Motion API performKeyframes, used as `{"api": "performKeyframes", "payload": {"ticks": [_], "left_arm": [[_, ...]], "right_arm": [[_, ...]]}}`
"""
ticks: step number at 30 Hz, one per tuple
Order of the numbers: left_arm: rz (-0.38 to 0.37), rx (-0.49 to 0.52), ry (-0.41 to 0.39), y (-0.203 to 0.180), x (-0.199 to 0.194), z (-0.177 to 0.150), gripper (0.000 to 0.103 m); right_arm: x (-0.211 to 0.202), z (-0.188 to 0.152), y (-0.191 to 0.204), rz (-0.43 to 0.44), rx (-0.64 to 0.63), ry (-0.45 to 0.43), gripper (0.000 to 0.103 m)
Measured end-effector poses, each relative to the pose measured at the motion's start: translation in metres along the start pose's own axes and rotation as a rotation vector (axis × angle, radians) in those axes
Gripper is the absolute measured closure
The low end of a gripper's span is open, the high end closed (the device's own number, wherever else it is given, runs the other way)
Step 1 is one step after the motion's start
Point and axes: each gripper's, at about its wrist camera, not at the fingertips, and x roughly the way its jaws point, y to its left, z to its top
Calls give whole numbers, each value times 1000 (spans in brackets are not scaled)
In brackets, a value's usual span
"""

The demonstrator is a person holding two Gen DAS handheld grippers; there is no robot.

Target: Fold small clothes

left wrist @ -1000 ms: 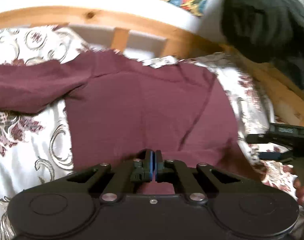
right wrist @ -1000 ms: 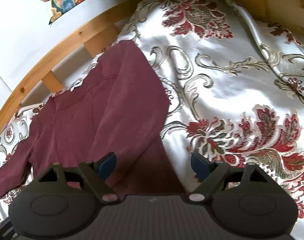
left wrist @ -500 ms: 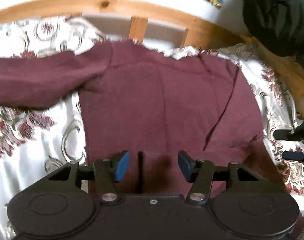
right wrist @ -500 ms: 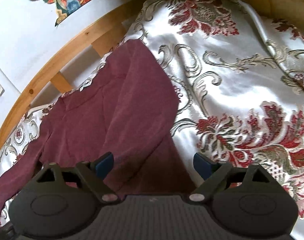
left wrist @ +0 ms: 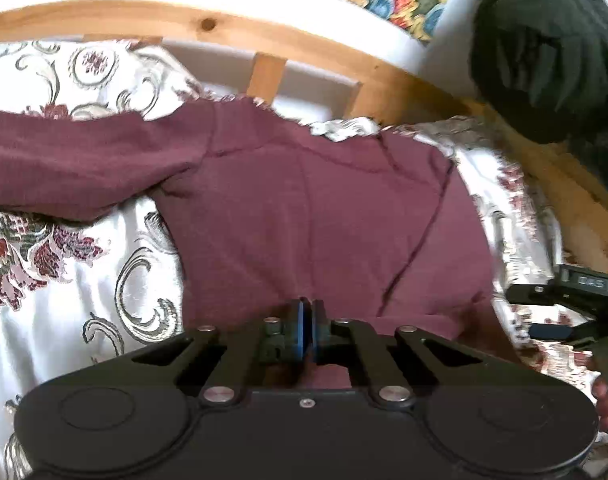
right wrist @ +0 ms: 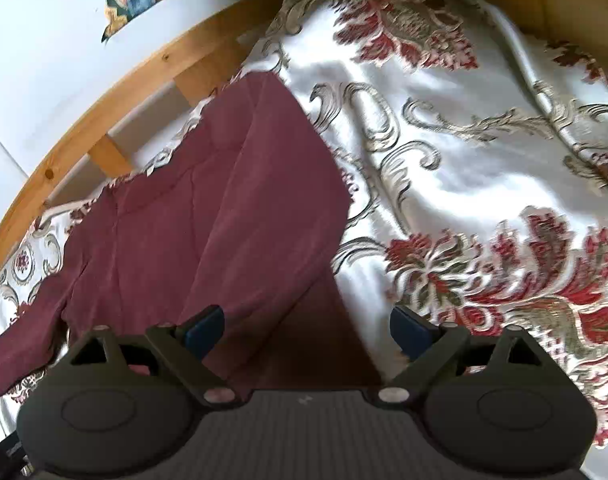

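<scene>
The maroon sweater (left wrist: 304,208) lies flat on the flowery bedspread (left wrist: 64,320), with its bottom edge close to the tools and its neck far away by the wooden bed rail (left wrist: 264,46).

Closest in, at 6 o'clock, the left gripper (left wrist: 305,330) has its blue pads pressed together. It looks like they are pinching the bottom edge of the sweater, but the cloth between them is hard to see. The right gripper (right wrist: 306,330) is spread wide over the sweater's right bottom corner and is not holding anything.

To do this step well, the right gripper should close on that corner too. Then both should lift together and lay the bottom edge up toward the neck, keeping it straight.

At 9 o'clock, one sleeve (left wrist: 64,160) sticks out to the side and is not folded in yet.

Far off at 1 o'clock sits a dark green cloth (left wrist: 544,60). There are no words to read on the sweater. The small marks on the right tool are too blurry.
</scene>
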Motion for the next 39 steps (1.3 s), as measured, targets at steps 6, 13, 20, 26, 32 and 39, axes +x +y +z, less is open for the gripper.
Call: {"api": "performKeyframes", "payload": {"ticks": [6,13,20,26,32,39], "left_arm": [[-59,142,-22,-31,-33,-6,103],[-84,201,20,-45,-34,-8,102],[-259,367,141,-71,-40,-27,103],[-370,493,394,-87,-22,-52,86],[-492,462,277,-86,-45,-39,47],[-403,232,188,-68,-26,-23,38]], "right_arm": [[-8,2,-11,-6,36,-22,8],[-14,1,-17,2,62,-19,8],[-14,9,-28,17,122,-24,7],[-2,28,-35,-6,88,-42,4],[18,51,-29,-65,-109,-121,2],[49,60,-23,27,-241,-203,18]]}}
